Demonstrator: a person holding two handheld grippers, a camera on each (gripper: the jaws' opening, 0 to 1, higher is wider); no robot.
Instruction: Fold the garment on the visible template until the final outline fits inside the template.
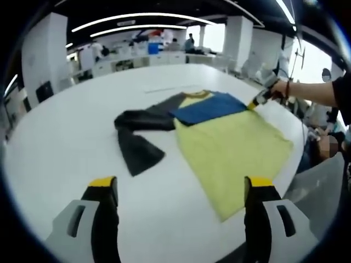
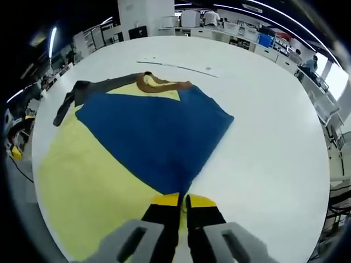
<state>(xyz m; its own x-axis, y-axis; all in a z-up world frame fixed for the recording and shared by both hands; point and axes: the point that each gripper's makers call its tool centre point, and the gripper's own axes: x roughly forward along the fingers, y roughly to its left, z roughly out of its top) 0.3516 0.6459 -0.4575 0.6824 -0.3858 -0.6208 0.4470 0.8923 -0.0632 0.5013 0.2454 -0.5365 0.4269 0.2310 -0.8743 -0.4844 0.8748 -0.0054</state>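
Note:
A yellow garment [image 1: 230, 148] lies flat on the round white table [image 1: 71, 137]. Its blue sleeve [image 1: 208, 108] is folded across the chest, and a dark grey sleeve [image 1: 137, 137] bends out to the left. My left gripper [image 1: 182, 186] hovers open and wide over bare table just short of the hem, holding nothing. In the right gripper view, my right gripper [image 2: 184, 200] is shut on the narrow end of the blue sleeve [image 2: 153, 137], which spreads over the yellow body [image 2: 82, 186] toward the brown collar [image 2: 159, 83]. From the left gripper view, the right gripper [image 1: 258, 101] is at the sleeve's far end.
A thin line with small marks [image 2: 175, 67] runs across the table beyond the collar. A hand and dark sleeve [image 1: 323, 90] reach in from the right. The table edge [image 2: 38, 219] passes close to the yellow hem. Desks and people [image 1: 164, 46] stand far behind.

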